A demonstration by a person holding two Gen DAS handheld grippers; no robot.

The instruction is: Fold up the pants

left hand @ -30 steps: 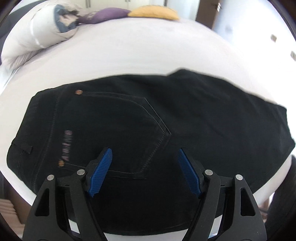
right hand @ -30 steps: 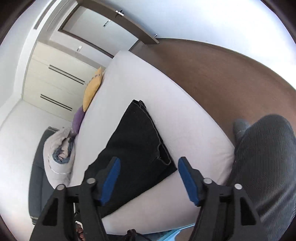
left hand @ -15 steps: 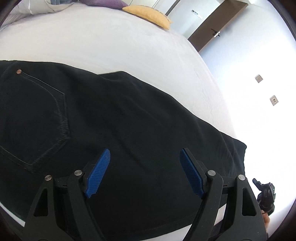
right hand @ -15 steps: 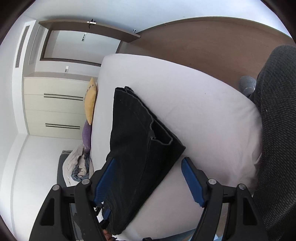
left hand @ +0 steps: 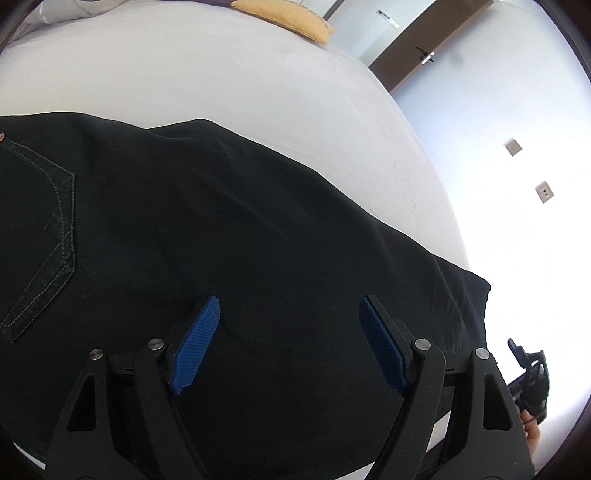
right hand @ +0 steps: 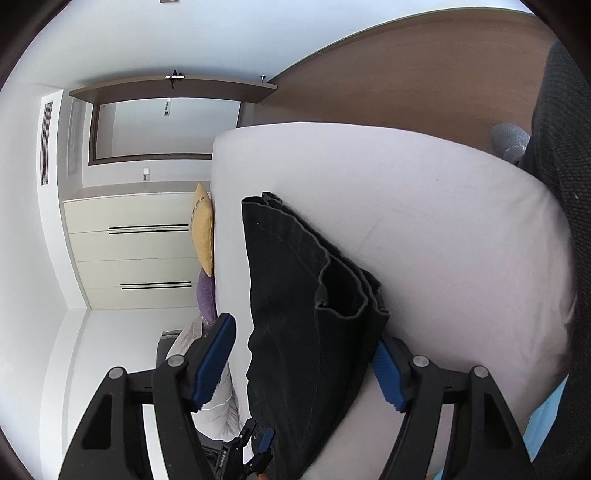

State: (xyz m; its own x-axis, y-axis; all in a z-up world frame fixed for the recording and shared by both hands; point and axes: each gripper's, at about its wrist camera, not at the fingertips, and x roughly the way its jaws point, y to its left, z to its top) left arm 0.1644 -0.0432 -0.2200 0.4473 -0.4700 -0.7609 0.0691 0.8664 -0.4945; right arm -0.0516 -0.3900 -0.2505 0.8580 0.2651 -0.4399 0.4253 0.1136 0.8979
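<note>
Black pants (left hand: 229, 236) lie flat on a white bed (left hand: 221, 81), back pocket at the left, leg ends toward the right. My left gripper (left hand: 290, 314) is open and hovers just over the thigh part. In the right wrist view the leg hems (right hand: 332, 295) lie stacked near the bed's edge. My right gripper (right hand: 306, 343) is open, its jaws either side of the hem end, blue pads (right hand: 216, 356) apart from the cloth. The right gripper also shows at the left view's lower right (left hand: 528, 373).
A yellow pillow (left hand: 284, 16) and a purple one (right hand: 206, 297) lie at the head of the bed. Drawers (right hand: 133, 254) and a doorway (right hand: 166, 125) stand beyond. A person's dark-clad leg (right hand: 565, 184) is at the right edge, over a wooden floor (right hand: 424, 74).
My left gripper has slid right along the pants from the back pocket toward the legs. My right gripper has rolled and closed in on the leg hems.
</note>
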